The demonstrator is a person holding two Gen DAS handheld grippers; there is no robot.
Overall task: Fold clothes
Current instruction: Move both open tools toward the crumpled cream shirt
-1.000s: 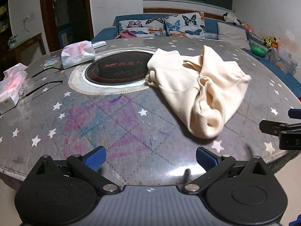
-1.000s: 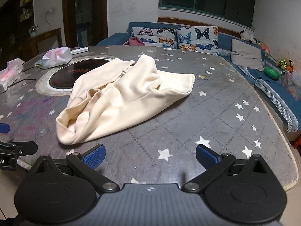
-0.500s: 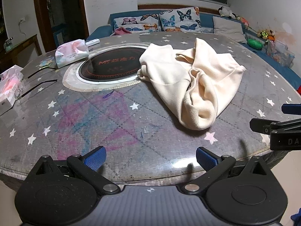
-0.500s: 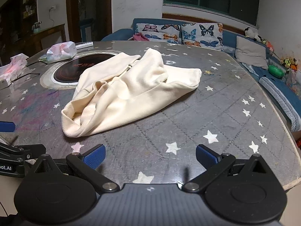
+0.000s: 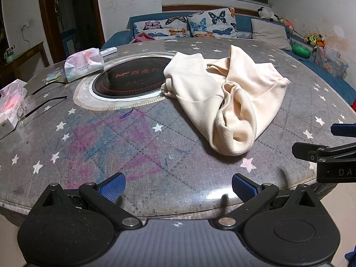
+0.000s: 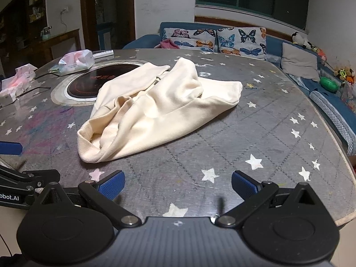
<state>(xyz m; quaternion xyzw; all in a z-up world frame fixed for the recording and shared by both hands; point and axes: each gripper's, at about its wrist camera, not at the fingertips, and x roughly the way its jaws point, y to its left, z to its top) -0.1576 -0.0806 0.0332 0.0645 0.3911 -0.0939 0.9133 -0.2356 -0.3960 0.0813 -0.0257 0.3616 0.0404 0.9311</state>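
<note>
A cream garment point(image 5: 224, 95) lies crumpled in a heap on the round star-patterned table point(image 5: 138, 146); the right wrist view shows the same cream garment point(image 6: 153, 109) left of centre. My left gripper point(image 5: 178, 188) is open over the table's near edge, well short of the cloth, nothing between its blue pads. Likewise open and empty, my right gripper point(image 6: 176, 184) hovers at the near edge, just right of the garment's nearest fold. Each gripper shows at the side of the other's view.
A black induction hob point(image 5: 131, 82) is set into the table, partly under the cloth. Tissue packs point(image 5: 83, 63) and a white remote point(image 5: 108, 50) lie at the far left. A blue sofa with butterfly cushions point(image 5: 184, 25) stands behind the table point(image 6: 278, 133).
Both grippers have moved forward a little over the table edge, so the garment appears nearer. The cloth itself has not moved and both grippers stay open.
</note>
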